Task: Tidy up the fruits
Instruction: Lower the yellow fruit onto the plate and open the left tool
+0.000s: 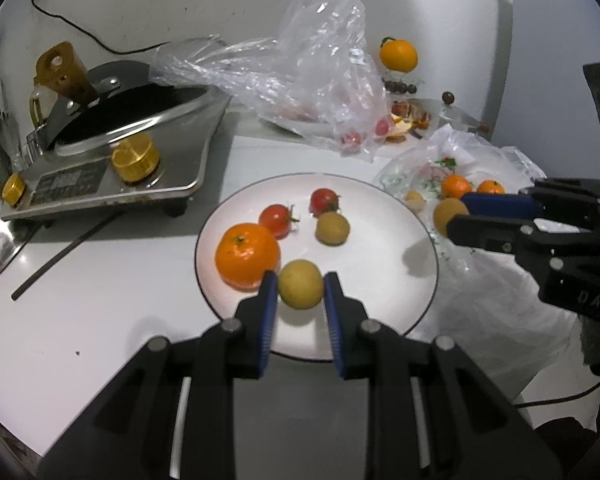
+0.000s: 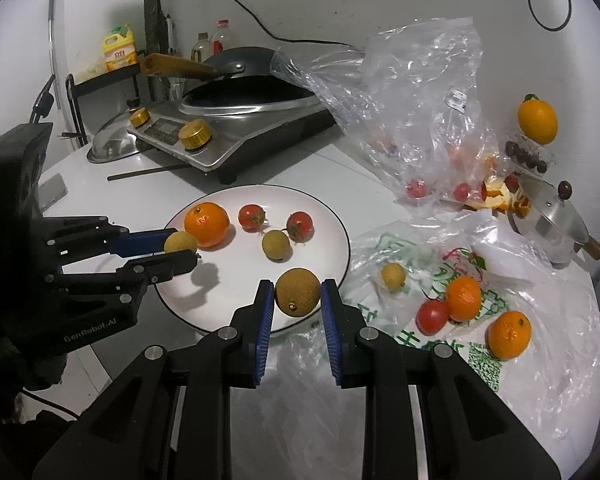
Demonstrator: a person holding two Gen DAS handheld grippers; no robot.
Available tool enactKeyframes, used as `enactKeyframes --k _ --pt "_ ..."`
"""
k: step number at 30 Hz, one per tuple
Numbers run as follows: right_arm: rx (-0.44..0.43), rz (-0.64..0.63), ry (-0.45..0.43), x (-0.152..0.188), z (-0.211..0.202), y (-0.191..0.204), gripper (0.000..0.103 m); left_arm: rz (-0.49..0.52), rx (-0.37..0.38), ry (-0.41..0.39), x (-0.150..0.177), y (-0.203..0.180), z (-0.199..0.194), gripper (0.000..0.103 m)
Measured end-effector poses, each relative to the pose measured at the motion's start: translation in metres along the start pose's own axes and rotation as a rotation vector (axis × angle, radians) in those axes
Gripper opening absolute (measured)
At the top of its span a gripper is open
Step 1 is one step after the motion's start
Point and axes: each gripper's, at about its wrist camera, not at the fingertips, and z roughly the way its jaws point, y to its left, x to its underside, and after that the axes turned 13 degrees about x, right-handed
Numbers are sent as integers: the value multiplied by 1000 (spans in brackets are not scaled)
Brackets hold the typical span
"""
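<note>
Left gripper [image 1: 300,286], angled downward over the plate's [image 1: 380,312] near edge, pinches a longan [image 1: 300,290]; right gripper [image 2: 297,292], likewise angled, pinches a brown longan [image 2: 297,291].

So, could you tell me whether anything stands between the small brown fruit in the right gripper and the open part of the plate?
Nothing visible does. The right gripper holds the brown fruit over the near edge of the plate, and the white surface just beyond it is bare. The other fruits lie farther back; the left gripper with its own fruit is off to the side.
</note>
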Motion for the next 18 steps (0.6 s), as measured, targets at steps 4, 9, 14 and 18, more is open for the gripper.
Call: enactKeyframes --k 4,9,14,18 --pt "-6 -8 8 -2 5 5 26 -12 4 8 1 4 3 24" --pt "-6 -12 17 -3 9 7 26 -25 23 15 2 8 7 24" --pt "-8 -18 26 -3 14 10 26 -50 38 29 2 13 11 24" --pt "-11 -23 31 -4 18 13 26 -61 46 33 1 16 12 26"
